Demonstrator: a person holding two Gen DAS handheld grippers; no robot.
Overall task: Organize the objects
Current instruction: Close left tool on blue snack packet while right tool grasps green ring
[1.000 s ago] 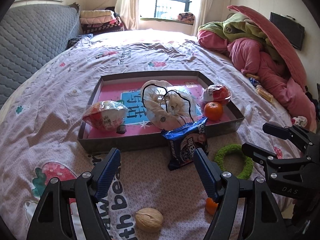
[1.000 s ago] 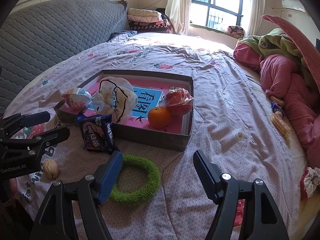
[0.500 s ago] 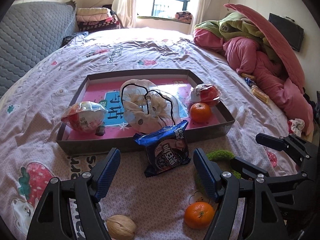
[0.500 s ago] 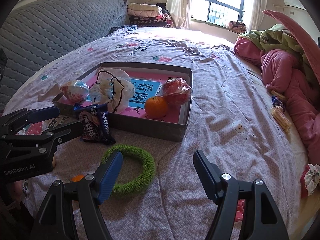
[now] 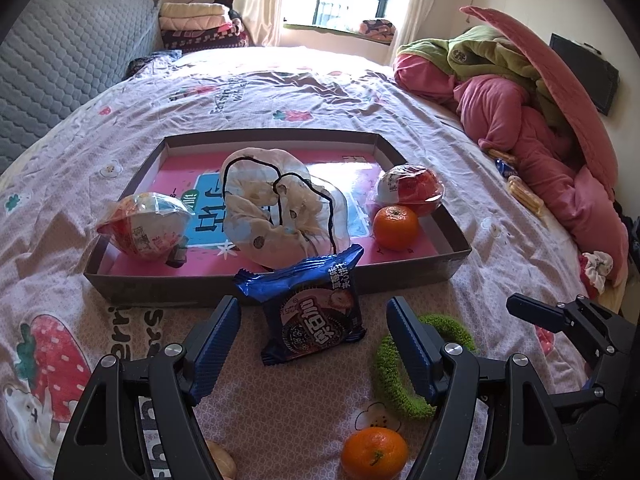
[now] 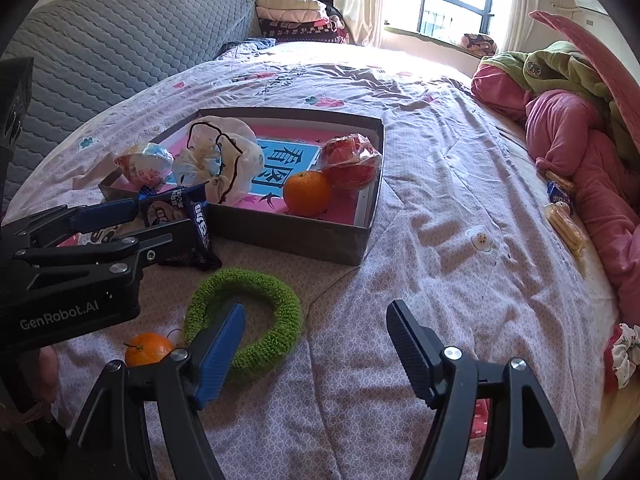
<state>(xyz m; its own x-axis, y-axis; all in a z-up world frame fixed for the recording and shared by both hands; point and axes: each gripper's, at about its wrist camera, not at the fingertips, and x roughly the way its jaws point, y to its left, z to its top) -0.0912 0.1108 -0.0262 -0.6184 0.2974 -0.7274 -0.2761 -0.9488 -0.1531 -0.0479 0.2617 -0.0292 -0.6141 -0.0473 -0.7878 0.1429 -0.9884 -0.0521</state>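
Bedspread as work surface; shallow box mid-bed. Left gripper spread wide, empty, lined up on cookie packet leaning against box front. Looks like pick step: advance, pinch, lift over wall. Right gripper released near green ring. Walnut half cut off.

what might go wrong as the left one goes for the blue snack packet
The crinkly blue snack packet leans on the shallow grey cardboard tray, so the open left hand-held gripper may push it flat or crush its contents. The fuzzy green ring lies close beside the right finger and could snag.
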